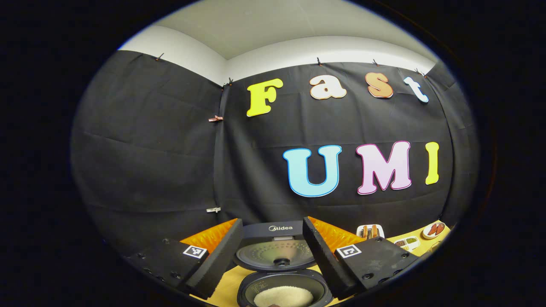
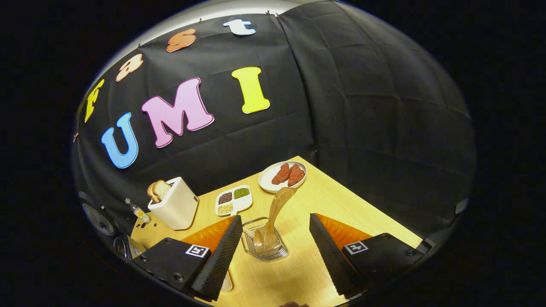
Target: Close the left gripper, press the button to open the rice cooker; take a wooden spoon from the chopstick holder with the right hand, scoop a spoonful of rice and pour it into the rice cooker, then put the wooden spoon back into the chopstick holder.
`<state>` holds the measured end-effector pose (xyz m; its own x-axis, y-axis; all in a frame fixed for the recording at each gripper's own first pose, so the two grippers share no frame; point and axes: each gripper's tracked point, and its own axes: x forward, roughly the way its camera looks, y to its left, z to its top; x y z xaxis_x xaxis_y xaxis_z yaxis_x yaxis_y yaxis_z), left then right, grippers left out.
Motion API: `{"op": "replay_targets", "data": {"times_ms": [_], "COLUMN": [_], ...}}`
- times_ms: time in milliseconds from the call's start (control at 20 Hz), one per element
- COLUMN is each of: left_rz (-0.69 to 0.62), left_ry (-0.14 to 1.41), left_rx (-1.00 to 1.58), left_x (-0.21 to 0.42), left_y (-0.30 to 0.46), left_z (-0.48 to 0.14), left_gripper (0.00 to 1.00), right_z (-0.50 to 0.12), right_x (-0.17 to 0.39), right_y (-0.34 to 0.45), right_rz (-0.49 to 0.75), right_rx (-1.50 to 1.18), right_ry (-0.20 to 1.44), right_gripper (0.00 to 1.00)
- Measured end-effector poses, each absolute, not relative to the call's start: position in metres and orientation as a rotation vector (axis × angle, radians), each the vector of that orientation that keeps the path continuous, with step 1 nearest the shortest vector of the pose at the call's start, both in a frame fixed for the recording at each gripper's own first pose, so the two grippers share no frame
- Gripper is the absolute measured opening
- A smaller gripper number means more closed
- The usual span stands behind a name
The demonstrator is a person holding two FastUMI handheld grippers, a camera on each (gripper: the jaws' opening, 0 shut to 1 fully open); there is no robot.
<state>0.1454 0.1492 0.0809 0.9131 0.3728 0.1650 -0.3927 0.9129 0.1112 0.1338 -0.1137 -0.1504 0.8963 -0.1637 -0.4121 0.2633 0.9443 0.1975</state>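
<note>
In the left gripper view the rice cooker (image 1: 281, 273) stands open, its lid (image 1: 275, 251) tipped up at the back and white rice (image 1: 283, 296) lying in the pot. My left gripper (image 1: 273, 251) is open, its black fingers framing the cooker from above. In the right gripper view a wooden spoon (image 2: 275, 213) stands in the clear chopstick holder (image 2: 264, 245), handle leaning up and to the right. My right gripper (image 2: 273, 247) is open with the holder between its fingers, which do not touch it.
On the wooden table (image 2: 341, 200) in the right gripper view stand a white toaster (image 2: 175, 204) with bread, a divided dish of grains (image 2: 233, 199), a plate of red pieces (image 2: 282, 175) and a small bottle (image 2: 137, 211). The table's right edge runs close by.
</note>
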Motion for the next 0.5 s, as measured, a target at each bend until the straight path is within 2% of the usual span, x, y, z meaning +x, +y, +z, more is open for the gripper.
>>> {"op": "replay_targets", "data": {"times_ms": [150,200,300,500], "left_rz": [0.399,0.387,0.362,0.311], "left_ry": [-0.162,-0.177,-0.191,-0.165], "left_rx": [0.159,0.156,0.147,0.173], "left_x": [0.167,0.175,0.194,0.226], "left_y": [0.168,0.169,0.172,0.171], "left_z": [0.085,0.088,0.090,0.084], "left_gripper": [0.95,0.92,0.92,0.94], "right_z": [-0.133,-0.128,-0.121,-0.106], "right_x": [0.102,0.093,0.078,0.062], "right_y": [-0.094,-0.086,-0.072,-0.050], "right_rz": [-0.211,-0.207,-0.197,-0.178], "right_rx": [0.216,0.210,0.191,0.116], "right_ry": [0.379,0.376,0.369,0.336], "right_gripper": [0.98,0.98,0.98,0.98]}}
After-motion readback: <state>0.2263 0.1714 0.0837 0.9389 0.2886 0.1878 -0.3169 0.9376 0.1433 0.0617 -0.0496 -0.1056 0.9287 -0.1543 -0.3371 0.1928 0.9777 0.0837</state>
